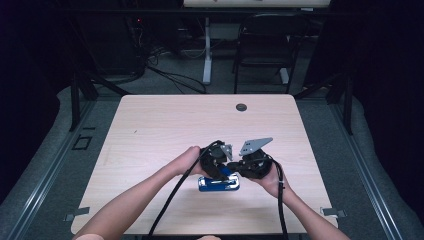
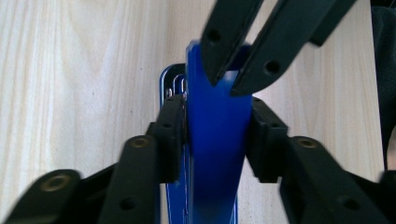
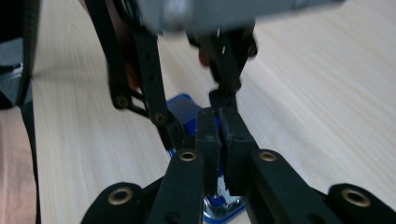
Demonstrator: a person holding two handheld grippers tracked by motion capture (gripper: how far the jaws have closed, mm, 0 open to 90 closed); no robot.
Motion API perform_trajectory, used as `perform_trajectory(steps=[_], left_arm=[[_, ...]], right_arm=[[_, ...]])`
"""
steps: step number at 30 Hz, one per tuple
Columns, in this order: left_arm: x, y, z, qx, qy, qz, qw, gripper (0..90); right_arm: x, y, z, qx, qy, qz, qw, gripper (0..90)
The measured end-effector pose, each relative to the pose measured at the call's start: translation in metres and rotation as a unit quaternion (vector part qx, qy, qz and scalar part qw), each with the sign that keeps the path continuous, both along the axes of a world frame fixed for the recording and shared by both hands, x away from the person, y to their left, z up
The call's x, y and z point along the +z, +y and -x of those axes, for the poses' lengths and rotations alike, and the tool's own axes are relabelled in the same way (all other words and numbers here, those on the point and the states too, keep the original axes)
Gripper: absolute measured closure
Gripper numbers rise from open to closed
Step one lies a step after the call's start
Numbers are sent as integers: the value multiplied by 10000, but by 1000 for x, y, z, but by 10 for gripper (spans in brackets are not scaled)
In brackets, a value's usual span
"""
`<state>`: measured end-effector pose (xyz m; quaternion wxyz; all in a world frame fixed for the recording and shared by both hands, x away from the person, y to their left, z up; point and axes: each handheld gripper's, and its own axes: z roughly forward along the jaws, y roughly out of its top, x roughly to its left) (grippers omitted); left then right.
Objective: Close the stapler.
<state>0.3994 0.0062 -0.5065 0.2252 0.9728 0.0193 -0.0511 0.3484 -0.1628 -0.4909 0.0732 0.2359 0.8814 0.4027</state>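
High view – stapler (image 1: 218,184): I saw a blue stapler w/ chrome base flat on table (image 1: 165,130), near the front edge, long axis running left-right across the tabletop.
High view – left gripper (image 1: 220,167): came down on stapler's top from its left side.
High view – right gripper (image 1: 239,168): met it from the right, just beside the left one.
Left gripper view – stapler (image 2: 215,135): glossy blue top arm, raised off the chrome base, long axis pointing straight away from cam.
Left gripper view – left gripper (image 2: 215,140): I had pads on both flanks of blue arm, clamped on it.
Left gripper view – right gripper (image 2: 225,86): tips together, pinching arm's far end.
Right gripper view – right gripper (image 3: 219,121): jaws nearly together over blue body; what they pinched there I couldn't tell.
Right gripper view – stapler (image 3: 184,109): blue end beyond the tips; chrome bit at bottom.
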Motion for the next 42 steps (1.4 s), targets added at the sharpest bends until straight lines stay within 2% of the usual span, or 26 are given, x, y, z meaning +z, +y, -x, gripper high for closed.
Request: perform_trajectory(steps=[1, 5, 7, 8, 13, 19, 24, 26, 32, 37, 38, 39, 42], left_arm=[[0, 1, -2, 20, -34, -43, 10000, 554], [2, 11, -4, 316, -33, 15, 9995, 443], [3, 18, -5, 425, -44, 64, 9991, 407], [4, 21, -5, 464, -56, 49, 9989, 385], [2, 43, -6, 775, -70, 180, 9968, 304], [-2, 72, -4, 1184, -172, 280, 9924, 211], [-5, 97, 0, 1539, -217, 454, 9868, 162], [-7, 106, 1, 1644, -231, 450, 9851, 158], [-9, 132, 1, 2007, -284, 521, 9779, 154], [-11, 143, 1, 2185, -242, 555, 9740, 153], [-11, 145, 1, 2203, -237, 567, 9735, 152], [-11, 146, 1, 2238, -241, 579, 9726, 152], [-11, 148, 1, 2277, -243, 596, 9716, 150]], right_arm=[[-3, 1, -1, 12, 40, 113, 9999, 873], [-19, 6, -4, -8, 308, 511, 9982, 873], [-23, 6, -6, -11, 337, 603, 9976, 875], [-24, 6, -7, -46, 369, 538, 9979, 875], [-23, 3, -10, -169, 453, 598, 9970, 878], [-24, 3, -11, -233, 552, 611, 9963, 884], [-28, 3, -13, -256, 616, 693, 9954, 890], [-27, 3, -13, -230, 627, 721, 9952, 894], [-28, 3, -13, -238, 611, 723, 9952, 900], [-28, 4, -12, -279, 619, 707, 9952, 900], [-30, 5, -13, -275, 637, 828, 9941, 900], [-30, 4, -12, -266, 598, 767, 9949, 900], [-30, 4, -12, -268, 580, 759, 9951, 900]])
